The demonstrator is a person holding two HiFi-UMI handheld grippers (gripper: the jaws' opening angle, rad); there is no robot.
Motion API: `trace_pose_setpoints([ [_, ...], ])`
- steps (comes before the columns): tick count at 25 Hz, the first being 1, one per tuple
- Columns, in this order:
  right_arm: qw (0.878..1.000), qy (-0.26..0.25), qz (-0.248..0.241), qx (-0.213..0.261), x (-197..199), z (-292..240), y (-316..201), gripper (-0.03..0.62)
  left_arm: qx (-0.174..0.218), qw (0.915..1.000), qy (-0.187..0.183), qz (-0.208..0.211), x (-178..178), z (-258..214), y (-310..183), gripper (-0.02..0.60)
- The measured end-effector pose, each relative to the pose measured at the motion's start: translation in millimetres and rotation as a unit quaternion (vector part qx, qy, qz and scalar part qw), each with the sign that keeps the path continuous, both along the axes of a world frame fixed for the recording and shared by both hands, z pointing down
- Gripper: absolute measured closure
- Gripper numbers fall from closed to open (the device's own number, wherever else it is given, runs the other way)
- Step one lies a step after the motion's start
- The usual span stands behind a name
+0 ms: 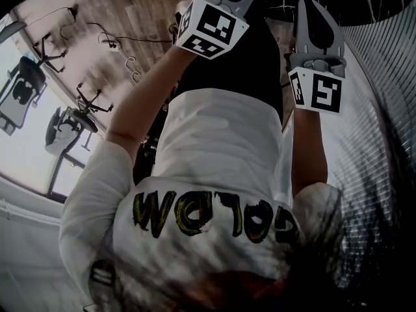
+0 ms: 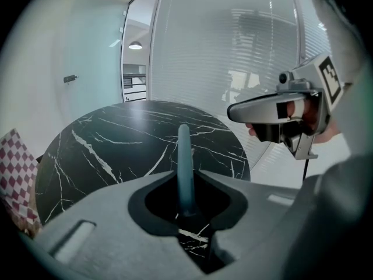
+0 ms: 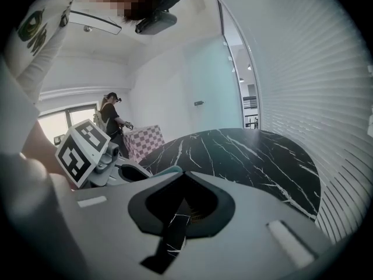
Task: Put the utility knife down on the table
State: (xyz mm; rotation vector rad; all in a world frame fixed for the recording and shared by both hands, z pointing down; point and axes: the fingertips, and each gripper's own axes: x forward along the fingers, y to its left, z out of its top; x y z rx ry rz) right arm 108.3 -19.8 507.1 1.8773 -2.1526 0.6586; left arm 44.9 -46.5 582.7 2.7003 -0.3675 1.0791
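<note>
Left gripper (image 2: 185, 182): lower centre of its own view, jaws pressed onto a slim teal bar, judged to be the utility knife.

Surface (image 2: 116, 139): round, black marble with white veins. It fills the middle of the left gripper view, beyond and below the jaws. Nothing is seen lying on it.

Checked box (image 3: 145, 142): red and white, left of centre in the right gripper view, at the far edge of the surface. Its contents are not visible.

Right gripper (image 3: 185, 177): jaws drawn close with a narrow slit between them and nothing in it. It sits in the upper right of the left gripper view, raised beside the left one.

Utility knife (image 2: 184, 156): centre of the left gripper view, seen edge-on. Its long axis runs along the jaws and points out over the surface. It is held clear of the marble and not yet set down. The left hand alone carries it, so the put-down likely calls for lowering that gripper toward the surface ahead before letting go.
</note>
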Motion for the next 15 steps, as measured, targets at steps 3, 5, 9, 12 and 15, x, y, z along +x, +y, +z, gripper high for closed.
trace_pose_setpoints([
  [3, 1.000, -0.001, 0.002, -0.002, 6.4, 6.5, 0.5, 0.592, 0.001, 1.0000, -0.004, 0.001, 3.5, 6.1, -0.4, 0.508],
  [5, 1.000, 0.000, 0.003, -0.005, 9.1, 9.0, 1.2, 0.592, 0.002, 1.0000, -0.007, 0.003, 5.5, 7.6, 0.2, 0.508],
  [9, 1.000, 0.000, 0.002, -0.012, 6.5, 21.9, 3.2, 0.592, 0.005, 0.9999, -0.014, 0.007, 5.0, 16.7, 0.7, 0.508],
  [12, 1.000, 0.000, -0.003, -0.019, 2.6, 34.6, 3.3, 0.592, 0.006, 0.9997, -0.021, 0.008, 2.1, 24.8, -2.1, 0.508],
  [15, 1.000, 0.000, -0.004, -0.029, 4.2, 47.8, 5.5, 0.592, 0.008, 0.9995, -0.028, 0.010, 0.7, 33.4, -3.9, 0.509],
])
